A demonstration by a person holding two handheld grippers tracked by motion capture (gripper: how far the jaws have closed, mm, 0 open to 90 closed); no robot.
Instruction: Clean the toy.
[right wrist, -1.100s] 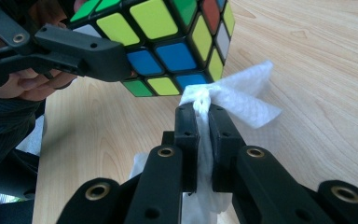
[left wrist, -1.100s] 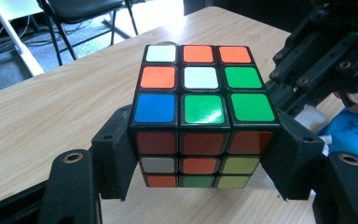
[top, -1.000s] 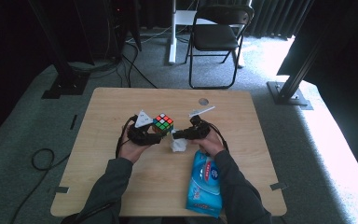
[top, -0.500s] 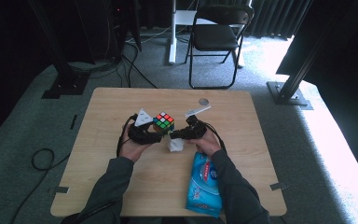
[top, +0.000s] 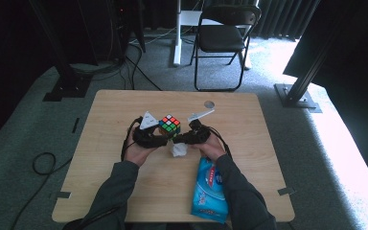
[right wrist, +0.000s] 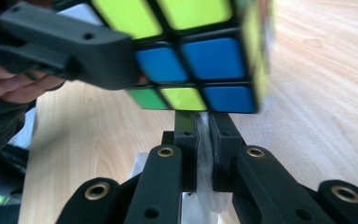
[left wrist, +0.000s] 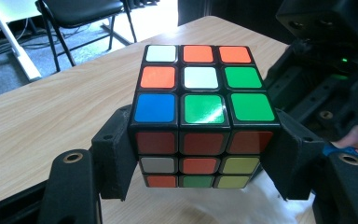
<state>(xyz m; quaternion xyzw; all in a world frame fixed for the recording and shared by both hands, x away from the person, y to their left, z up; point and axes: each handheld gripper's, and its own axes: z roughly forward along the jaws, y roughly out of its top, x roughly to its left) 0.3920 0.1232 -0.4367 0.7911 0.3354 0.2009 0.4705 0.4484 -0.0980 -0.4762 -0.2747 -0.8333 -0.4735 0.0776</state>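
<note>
from the high view, the person's left gripper (top: 159,139) has a scrambled rubik's cube (top: 169,124) clamped between its jaws, up off the wooden table (top: 105,143) near the middle. the right gripper (top: 182,140) comes in from the other side, jaws squeezed together on a white wipe (top: 178,149) that hangs just under the cube. a blue wipes pack (top: 210,189) lies on the table by the right forearm. the left gripper view has the cube (left wrist: 198,116) pinched on both sides by the black pads, white, orange, green and blue stickers on top. the right gripper view shows its jaws nearly closed with the white wipe (right wrist: 204,154) caught between them, the tips right up against the cube's (right wrist: 191,56) lower edge.
</note>
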